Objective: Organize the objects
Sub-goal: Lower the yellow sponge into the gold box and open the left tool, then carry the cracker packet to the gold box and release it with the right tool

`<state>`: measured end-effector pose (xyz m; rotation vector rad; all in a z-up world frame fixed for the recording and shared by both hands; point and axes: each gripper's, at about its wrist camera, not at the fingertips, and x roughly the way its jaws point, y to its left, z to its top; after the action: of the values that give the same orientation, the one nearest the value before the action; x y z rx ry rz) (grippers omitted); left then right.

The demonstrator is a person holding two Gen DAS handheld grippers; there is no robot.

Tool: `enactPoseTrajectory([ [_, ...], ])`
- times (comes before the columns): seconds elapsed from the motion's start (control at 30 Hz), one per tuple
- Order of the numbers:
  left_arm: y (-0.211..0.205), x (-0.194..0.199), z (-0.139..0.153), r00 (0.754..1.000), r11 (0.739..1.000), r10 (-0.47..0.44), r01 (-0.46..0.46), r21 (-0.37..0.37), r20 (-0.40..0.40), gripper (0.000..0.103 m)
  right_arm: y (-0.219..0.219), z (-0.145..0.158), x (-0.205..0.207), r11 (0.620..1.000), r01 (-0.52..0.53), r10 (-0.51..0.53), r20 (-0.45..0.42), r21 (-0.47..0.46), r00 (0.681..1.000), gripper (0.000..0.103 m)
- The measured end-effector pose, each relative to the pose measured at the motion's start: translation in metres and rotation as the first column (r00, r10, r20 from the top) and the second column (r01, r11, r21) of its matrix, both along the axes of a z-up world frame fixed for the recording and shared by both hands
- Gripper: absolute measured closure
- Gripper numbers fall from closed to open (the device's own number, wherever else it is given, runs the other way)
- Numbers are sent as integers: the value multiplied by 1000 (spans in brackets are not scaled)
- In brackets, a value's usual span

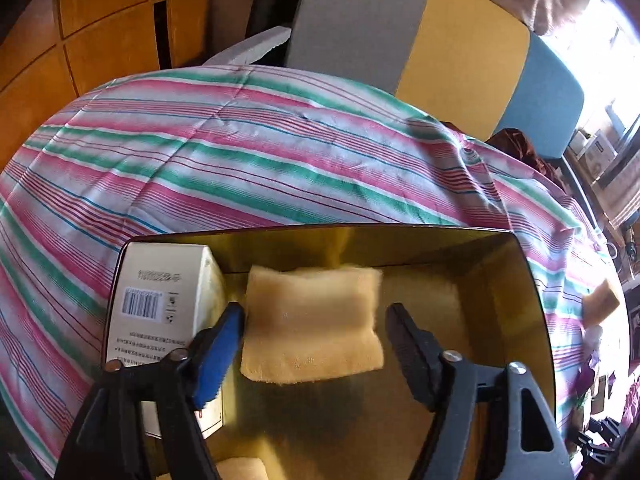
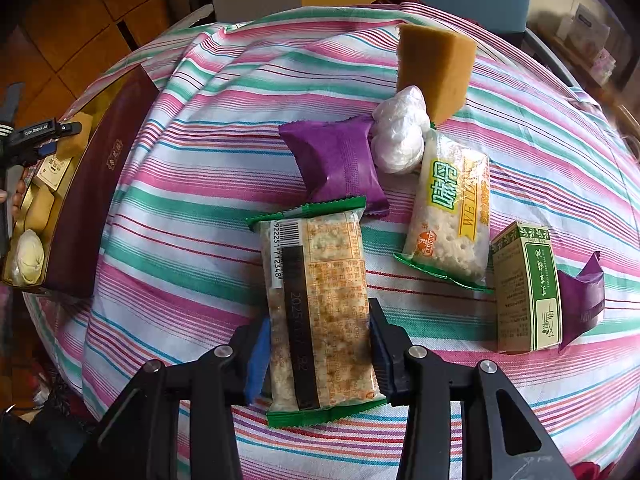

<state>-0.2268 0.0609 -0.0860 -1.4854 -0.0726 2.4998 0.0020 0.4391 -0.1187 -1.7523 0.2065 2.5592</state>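
In the left wrist view my left gripper (image 1: 316, 328) is open above the gold-lined box (image 1: 520, 280). A yellow sponge (image 1: 312, 320) lies on the box floor between the fingers, with a gap on the right side. A white carton (image 1: 160, 304) stands in the box's left part. In the right wrist view my right gripper (image 2: 318, 344) is shut on a green-edged cracker packet (image 2: 318, 312) that lies on the striped cloth. The left gripper (image 2: 40, 136) and the maroon box (image 2: 92, 184) show at far left.
On the striped cloth (image 2: 180, 200) lie a purple packet (image 2: 340, 160), a white plastic wad (image 2: 400, 132), a brown sponge (image 2: 436, 72), a second cracker packet (image 2: 452, 212), a green carton (image 2: 524, 288) and another purple packet (image 2: 580, 296). A chair stands behind the table.
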Motion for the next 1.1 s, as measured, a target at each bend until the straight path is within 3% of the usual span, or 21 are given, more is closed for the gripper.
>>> enactPoseTrajectory([
  [0.17, -7, 13, 10, 1000, 1000, 1, -1, 21, -15, 26, 1, 0, 1, 1000, 0, 0, 0, 1, 1000, 58],
  [0.57, -31, 119, 64, 969, 1000, -23, 20, -15, -248, 25, 7, 6, 4, 999, 41, -40, -23, 10, 999, 59],
  [0.87, -49, 159, 64, 964, 1000, 7, -9, -6, -264, 25, 0, 35, 16, 994, 107, -108, -103, -18, 989, 59],
  [1.1, -59, 172, 61, 965, 1000, 16, -16, 2, -262, 25, -66, 80, -7, 998, -37, 27, -177, -57, 984, 59],
])
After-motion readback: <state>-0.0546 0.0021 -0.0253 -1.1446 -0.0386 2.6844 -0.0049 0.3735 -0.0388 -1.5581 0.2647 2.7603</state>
